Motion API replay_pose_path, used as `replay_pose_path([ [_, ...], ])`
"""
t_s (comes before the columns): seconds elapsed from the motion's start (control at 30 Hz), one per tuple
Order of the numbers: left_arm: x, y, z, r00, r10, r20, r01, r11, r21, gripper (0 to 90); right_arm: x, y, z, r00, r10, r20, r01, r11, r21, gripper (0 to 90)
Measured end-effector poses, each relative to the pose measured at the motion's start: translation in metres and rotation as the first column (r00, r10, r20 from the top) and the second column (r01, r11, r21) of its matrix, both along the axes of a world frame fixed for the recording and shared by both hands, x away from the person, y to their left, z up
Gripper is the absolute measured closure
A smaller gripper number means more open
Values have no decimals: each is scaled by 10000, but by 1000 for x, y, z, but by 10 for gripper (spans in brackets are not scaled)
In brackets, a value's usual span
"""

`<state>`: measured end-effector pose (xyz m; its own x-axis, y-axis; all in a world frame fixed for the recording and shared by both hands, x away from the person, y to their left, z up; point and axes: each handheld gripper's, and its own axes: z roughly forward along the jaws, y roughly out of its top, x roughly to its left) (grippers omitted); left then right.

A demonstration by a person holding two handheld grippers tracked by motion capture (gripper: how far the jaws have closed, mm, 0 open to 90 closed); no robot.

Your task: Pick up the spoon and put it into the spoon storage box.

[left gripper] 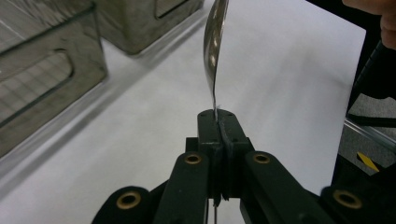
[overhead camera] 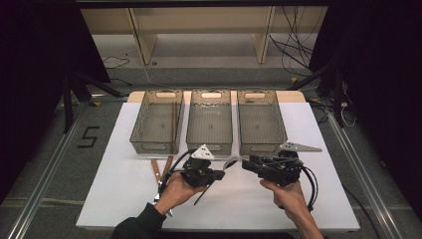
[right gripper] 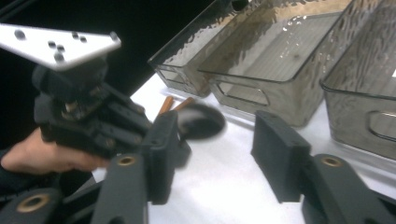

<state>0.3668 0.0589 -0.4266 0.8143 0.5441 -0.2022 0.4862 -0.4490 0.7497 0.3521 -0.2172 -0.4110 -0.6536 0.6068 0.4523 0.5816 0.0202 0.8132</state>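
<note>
My left gripper (left gripper: pixel 218 116) is shut on the thin handle of a metal spoon (left gripper: pixel 214 42), whose bowl stands edge-on above the jaws. From the high view, the left gripper (overhead camera: pixel 219 173) points right and the spoon (overhead camera: pixel 232 161) sticks out toward my right gripper (overhead camera: pixel 247 164). The right gripper (right gripper: pixel 219 154) is open, its jaws apart with only white table between them. In the right gripper view the spoon's bowl (right gripper: pixel 201 122) hangs just beyond the jaws, beside the left gripper's body (right gripper: pixel 84 112).
Three clear plastic bins (overhead camera: pixel 157 122) (overhead camera: pixel 210 122) (overhead camera: pixel 260 122) stand side by side at the back of the white table (overhead camera: pixel 124 189). Two brown sticks (overhead camera: pixel 161 169) lie on the table near the left hand. A grey plate (overhead camera: pixel 298 147) tops the right gripper.
</note>
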Motion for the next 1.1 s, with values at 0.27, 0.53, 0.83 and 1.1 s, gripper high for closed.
replay_pose_path([
  [0.27,14,30,10,9974,712,95,-711,9974,-109,893,-9,-3,-5,9995,-57,312,76,9982,-597,377],
  [0.53,34,68,26,9867,1612,217,-1604,9864,-354,893,-25,-3,-13,9963,-73,856,212,9865,-1624,331],
  [0.83,59,104,57,9656,2527,608,-2504,9672,-428,892,-37,3,-18,9927,302,1166,-52,9779,-2090,299],
  [1.1,88,131,71,9374,3409,713,-3395,9401,-313,892,-45,3,-21,9892,395,1413,-96,9785,-2058,281],
])
